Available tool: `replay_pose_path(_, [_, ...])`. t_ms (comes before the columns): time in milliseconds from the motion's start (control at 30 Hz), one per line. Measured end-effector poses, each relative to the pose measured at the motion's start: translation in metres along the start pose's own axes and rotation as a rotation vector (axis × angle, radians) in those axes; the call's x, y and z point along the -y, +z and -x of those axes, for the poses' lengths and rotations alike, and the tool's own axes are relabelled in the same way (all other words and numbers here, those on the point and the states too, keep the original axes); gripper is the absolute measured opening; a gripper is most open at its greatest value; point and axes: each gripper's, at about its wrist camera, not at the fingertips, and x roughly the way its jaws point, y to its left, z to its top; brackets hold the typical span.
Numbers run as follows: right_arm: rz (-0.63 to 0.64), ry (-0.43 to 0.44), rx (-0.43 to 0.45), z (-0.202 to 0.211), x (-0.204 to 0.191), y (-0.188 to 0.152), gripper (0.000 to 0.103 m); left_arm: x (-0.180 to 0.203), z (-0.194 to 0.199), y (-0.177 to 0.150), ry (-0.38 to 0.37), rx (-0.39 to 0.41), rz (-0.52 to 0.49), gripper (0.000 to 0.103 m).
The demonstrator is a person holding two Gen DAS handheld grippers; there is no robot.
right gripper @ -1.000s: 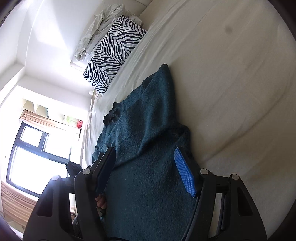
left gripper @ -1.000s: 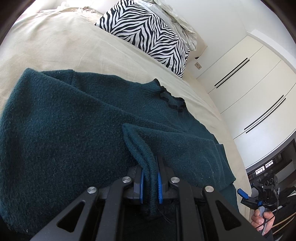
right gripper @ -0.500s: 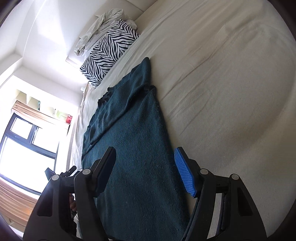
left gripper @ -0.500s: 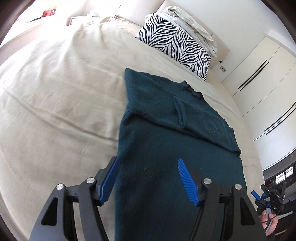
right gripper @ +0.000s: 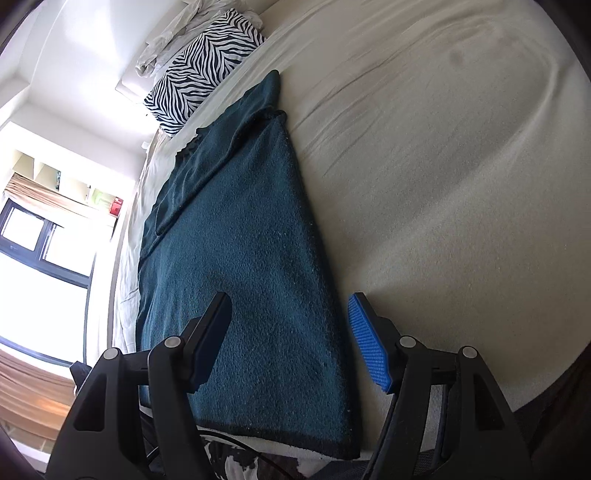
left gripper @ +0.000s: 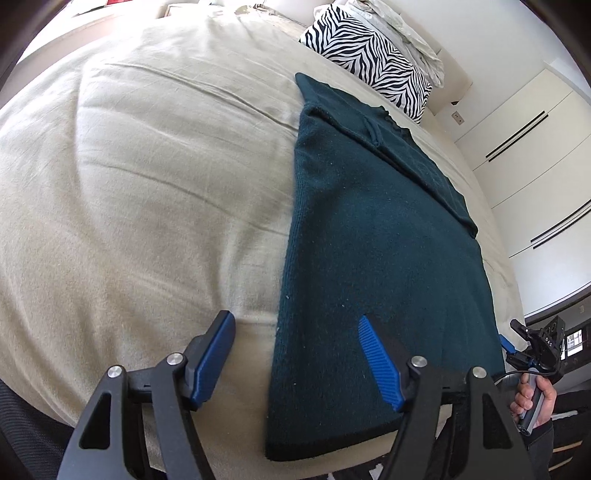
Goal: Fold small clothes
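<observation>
A dark teal knit sweater (left gripper: 376, 240) (right gripper: 236, 229) lies flat on the beige bed sheet (left gripper: 147, 184), folded lengthwise into a long strip, its collar toward the pillow and its hem at the near bed edge. My left gripper (left gripper: 295, 319) hovers over the hem end, straddling the strip's left edge; its jaws are opening and the pads touch nothing. My right gripper (right gripper: 289, 299) stands open above the strip's right edge near the hem, holding nothing. In the left wrist view the right gripper (left gripper: 532, 347) shows at the far right, held by a hand (left gripper: 535, 398).
A zebra-striped pillow (left gripper: 369, 59) (right gripper: 203, 62) with crumpled pale cloth (left gripper: 406, 29) behind it lies at the head of the bed. White wardrobe doors (left gripper: 524, 155) stand beyond the bed's right side. A window (right gripper: 40, 258) is on the opposite side.
The left gripper let go of the folded sleeve, opened wide and pulled back to the hem end. The right gripper also drew back toward the hem, staying open.
</observation>
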Motion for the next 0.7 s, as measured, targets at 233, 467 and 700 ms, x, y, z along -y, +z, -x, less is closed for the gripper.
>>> replay_pose_path(233, [-0.023,-0.021,-0.043,0.018,0.014,-0.023,0.065,0.013,-0.006,-0.008,0.017,-0.098,-0.062,0.070])
replay_pose_path(467, [-0.009,-0.015,-0.094,0.022,0.015,-0.040,0.065,0.018,-0.007,-0.020,0.018,-0.153,-0.076,0.070])
replay_pose_path(700, [0.001,-0.011,-0.129,0.016,0.014,-0.051,0.052,0.006,-0.004,-0.024,0.033,-0.162,-0.035,0.040])
